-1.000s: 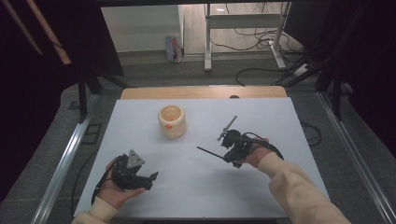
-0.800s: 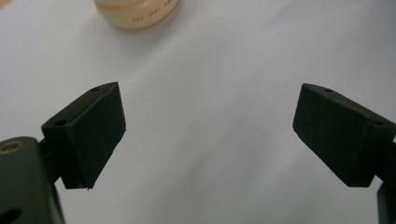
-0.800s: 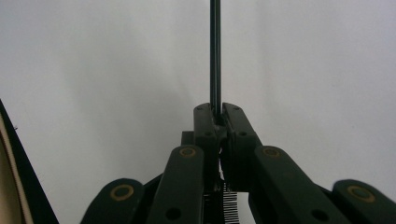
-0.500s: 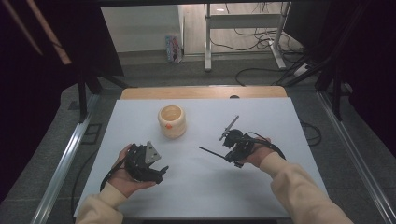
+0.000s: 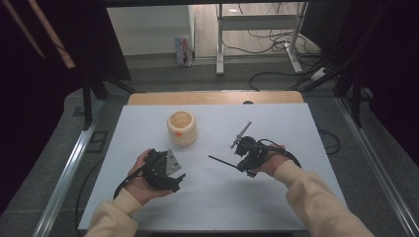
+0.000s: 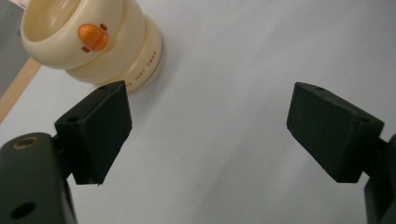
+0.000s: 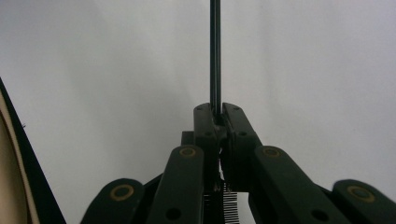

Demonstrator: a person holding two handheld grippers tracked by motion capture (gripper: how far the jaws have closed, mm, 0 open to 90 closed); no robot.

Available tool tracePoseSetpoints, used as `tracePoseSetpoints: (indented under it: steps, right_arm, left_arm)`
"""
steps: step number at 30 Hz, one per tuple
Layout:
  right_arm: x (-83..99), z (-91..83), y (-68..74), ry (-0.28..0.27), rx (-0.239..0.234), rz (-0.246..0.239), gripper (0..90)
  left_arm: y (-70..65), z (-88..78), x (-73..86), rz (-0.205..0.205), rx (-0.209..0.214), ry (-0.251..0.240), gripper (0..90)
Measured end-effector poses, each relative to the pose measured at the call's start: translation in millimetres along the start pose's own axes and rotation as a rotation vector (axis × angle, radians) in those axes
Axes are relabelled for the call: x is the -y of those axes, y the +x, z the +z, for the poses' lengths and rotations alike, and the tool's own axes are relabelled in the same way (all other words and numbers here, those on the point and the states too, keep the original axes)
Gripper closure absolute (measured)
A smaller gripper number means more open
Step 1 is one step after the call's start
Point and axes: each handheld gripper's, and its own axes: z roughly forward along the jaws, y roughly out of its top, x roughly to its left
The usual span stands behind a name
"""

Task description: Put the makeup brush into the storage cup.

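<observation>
A cream cup (image 5: 182, 128) with an orange duck beak on its side stands on the white table, at the back left of centre; in the left gripper view the cup (image 6: 93, 42) is at the top left. My left gripper (image 5: 168, 173) is in front of the cup and apart from it. Its jaws (image 6: 210, 126) stand wide open over bare table. My right gripper (image 5: 241, 165) is at the centre right, shut on a thin black rod (image 5: 222, 161) that points left. The rod (image 7: 215, 56) runs straight out from the closed right gripper (image 7: 215, 109).
The white tabletop (image 5: 212, 207) has a wooden strip (image 5: 212, 97) along its far edge. Metal rails (image 5: 64, 173) run down both sides. Cables and desk legs (image 5: 220, 44) are on the floor beyond the table.
My left gripper has moved forward and to the right, closer to the cup. The right gripper with the rod has barely shifted.
</observation>
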Motion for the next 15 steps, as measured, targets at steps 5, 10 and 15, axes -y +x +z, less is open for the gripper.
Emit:
tracePoseSetpoints:
  steps: [5, 10, 15]
  right_arm:
    - [0.1, -1.2, 0.6, -0.005, -0.012, -0.010, 85.4]
    - [-0.4, -1.6, 1.4, -0.004, -0.012, -0.015, 85.4]
    - [-1.5, -1.1, 1.7, -0.004, -0.010, -0.019, 85.4]
  left_arm:
    - [-1.0, 1.4, -5.9, 0.022, 0.016, -0.019, 16.5]
    - [-1.2, 3.5, -11.5, 0.035, 0.015, -0.027, 16.9]
    - [-2.0, 6.6, -16.1, 0.047, 0.009, -0.031, 17.8]
